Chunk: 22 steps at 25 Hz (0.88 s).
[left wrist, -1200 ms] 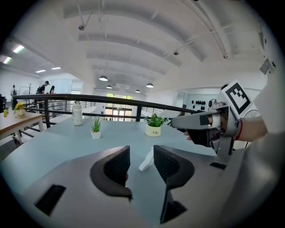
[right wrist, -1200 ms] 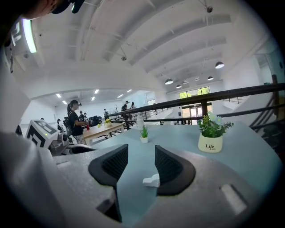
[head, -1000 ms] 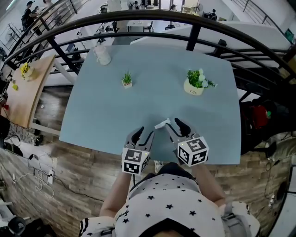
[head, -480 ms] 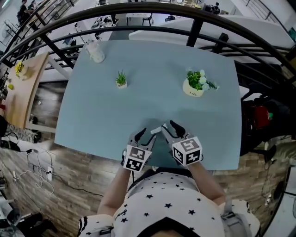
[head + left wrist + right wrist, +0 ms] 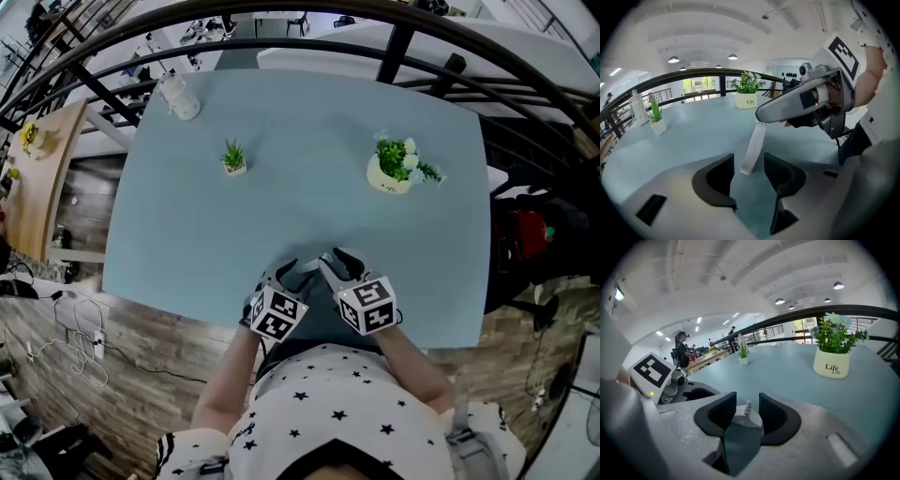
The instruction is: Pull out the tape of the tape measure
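My right gripper point(image 5: 746, 410) holds the white tape measure point(image 5: 743, 420) between its pads, and its jaws are closing on the case. A short white strip of tape point(image 5: 752, 150) hangs down from under the right gripper point(image 5: 761, 115). The strip's free end lies between the pads of my left gripper point(image 5: 747, 176), which stands open and does not touch it. In the head view the left gripper point(image 5: 292, 272) and the right gripper point(image 5: 336, 259) are close together over the front edge of the blue-grey table point(image 5: 281, 206).
A white flower pot marked "Life" point(image 5: 392, 174) stands at the back right, a small potted plant point(image 5: 232, 159) at the back left and a white bottle point(image 5: 178, 97) in the far left corner. A black railing point(image 5: 403, 42) curves behind the table.
The two grippers have come closer together near the table's front edge. The left gripper's jaws now stand round the hanging end of the tape.
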Motion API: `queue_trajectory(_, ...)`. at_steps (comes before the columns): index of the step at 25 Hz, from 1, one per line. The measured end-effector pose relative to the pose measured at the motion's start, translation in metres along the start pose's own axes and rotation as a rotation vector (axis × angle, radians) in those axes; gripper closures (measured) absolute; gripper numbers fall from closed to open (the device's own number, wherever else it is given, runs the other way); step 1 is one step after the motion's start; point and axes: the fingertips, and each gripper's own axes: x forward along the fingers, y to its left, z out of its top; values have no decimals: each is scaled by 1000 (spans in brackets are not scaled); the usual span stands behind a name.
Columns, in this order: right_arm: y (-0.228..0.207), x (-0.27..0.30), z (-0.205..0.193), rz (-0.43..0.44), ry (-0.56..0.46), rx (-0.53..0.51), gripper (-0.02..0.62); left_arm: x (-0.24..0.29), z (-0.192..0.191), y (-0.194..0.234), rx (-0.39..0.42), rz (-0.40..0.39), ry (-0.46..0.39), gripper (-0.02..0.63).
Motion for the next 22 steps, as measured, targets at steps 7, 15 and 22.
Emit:
queue_trajectory(7, -5, 11, -11, 5, 39, 16, 449, 14, -5, 6, 8, -15, 36, 424)
queue_trajectory(15, -2, 14, -15, 36, 51, 43, 514, 24, -6, 1, 76, -25, 48, 448)
queue_trajectory(22, -4, 15, -14, 46, 44, 80, 531, 27, -8, -5, 136, -50, 39, 500)
